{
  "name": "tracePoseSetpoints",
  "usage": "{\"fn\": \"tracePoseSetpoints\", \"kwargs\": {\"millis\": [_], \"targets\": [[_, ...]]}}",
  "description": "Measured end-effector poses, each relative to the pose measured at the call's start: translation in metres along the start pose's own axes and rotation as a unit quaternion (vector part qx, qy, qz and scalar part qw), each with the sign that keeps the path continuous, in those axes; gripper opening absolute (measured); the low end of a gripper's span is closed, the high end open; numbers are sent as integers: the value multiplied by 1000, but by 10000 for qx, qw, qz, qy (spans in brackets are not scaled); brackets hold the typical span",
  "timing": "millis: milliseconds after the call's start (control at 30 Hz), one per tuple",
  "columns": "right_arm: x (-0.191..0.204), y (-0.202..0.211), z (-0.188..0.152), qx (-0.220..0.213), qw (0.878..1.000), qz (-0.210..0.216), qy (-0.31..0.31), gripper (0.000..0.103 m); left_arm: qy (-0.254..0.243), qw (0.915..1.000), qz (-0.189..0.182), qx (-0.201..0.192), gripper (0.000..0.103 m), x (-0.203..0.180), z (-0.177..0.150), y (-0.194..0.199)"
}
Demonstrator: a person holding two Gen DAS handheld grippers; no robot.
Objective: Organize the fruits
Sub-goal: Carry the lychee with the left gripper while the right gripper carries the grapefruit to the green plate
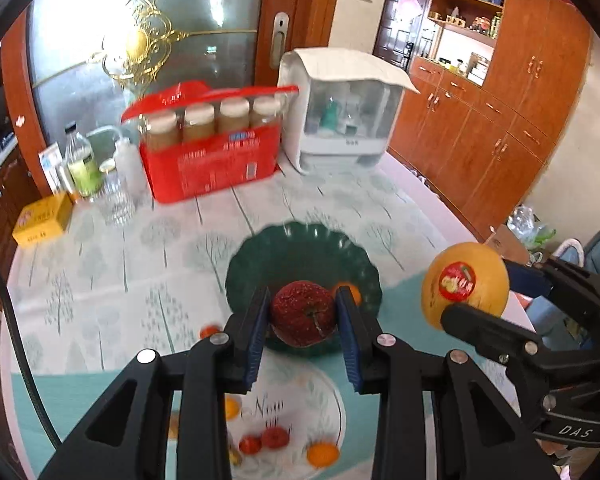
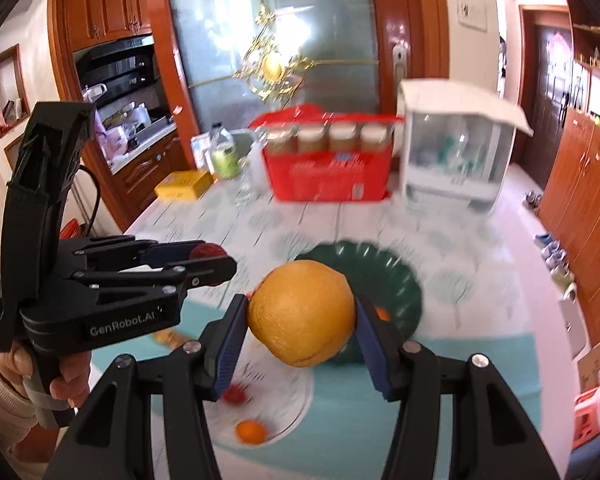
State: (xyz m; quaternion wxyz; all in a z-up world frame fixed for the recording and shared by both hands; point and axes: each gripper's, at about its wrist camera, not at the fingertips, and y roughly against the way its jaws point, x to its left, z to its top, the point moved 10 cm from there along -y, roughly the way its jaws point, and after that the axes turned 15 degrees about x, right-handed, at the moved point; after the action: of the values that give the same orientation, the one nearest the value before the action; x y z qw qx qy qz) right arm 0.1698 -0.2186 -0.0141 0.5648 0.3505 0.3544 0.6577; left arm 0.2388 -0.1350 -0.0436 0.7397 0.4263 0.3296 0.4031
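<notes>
My left gripper (image 1: 303, 315) is shut on a red apple (image 1: 303, 313), held in the air above the near rim of a dark green scalloped bowl (image 1: 260, 264). My right gripper (image 2: 302, 316) is shut on a large yellow-orange pomelo (image 2: 302, 312), also lifted over the table; in the left wrist view that pomelo (image 1: 466, 284) shows a red sticker. A small orange (image 1: 346, 290) lies in the green bowl. Below, a white patterned plate (image 1: 320, 400) holds small red fruits (image 1: 274, 436) and an orange (image 1: 322, 454).
At the back of the table stand a red box of jars (image 1: 212, 152), a white lidded container (image 1: 340, 120), bottles (image 1: 82, 160) and a yellow box (image 1: 42, 218). A small red fruit (image 1: 209, 332) lies loose on the tablecloth. Wooden cabinets (image 1: 500, 120) line the right side.
</notes>
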Motion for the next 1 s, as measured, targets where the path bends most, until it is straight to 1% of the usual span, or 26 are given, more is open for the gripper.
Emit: {"fn": "tracePoseSetpoints", "kwargs": {"millis": [133,200,333,400,567,700,833,1000], "targets": [[-29,-10,29,25,9999,-158,-63,54,85,9998,191,76,32,-2,30,-15],[-45,-20,42,63,9997,-207,-144,54,183,9994,247,153,32,0,44,-29],[-80,-49,59,227,9987,-172,-424,54,500,9978,225,372,32,10,61,-62],[-94,-63,62,332,9978,-154,-544,54,668,9963,205,508,32,16,65,-79],[-116,-110,55,718,9942,-1,-802,54,1003,9910,219,865,32,28,59,-121],[-115,-144,42,1071,9908,154,-809,54,1099,9870,286,1135,32,33,50,-152],[-109,-175,30,1354,9881,234,-691,54,1218,9839,289,1277,32,37,46,-176],[-108,-209,18,1655,9834,315,-669,54,1371,9809,274,1353,32,38,49,-201]]}}
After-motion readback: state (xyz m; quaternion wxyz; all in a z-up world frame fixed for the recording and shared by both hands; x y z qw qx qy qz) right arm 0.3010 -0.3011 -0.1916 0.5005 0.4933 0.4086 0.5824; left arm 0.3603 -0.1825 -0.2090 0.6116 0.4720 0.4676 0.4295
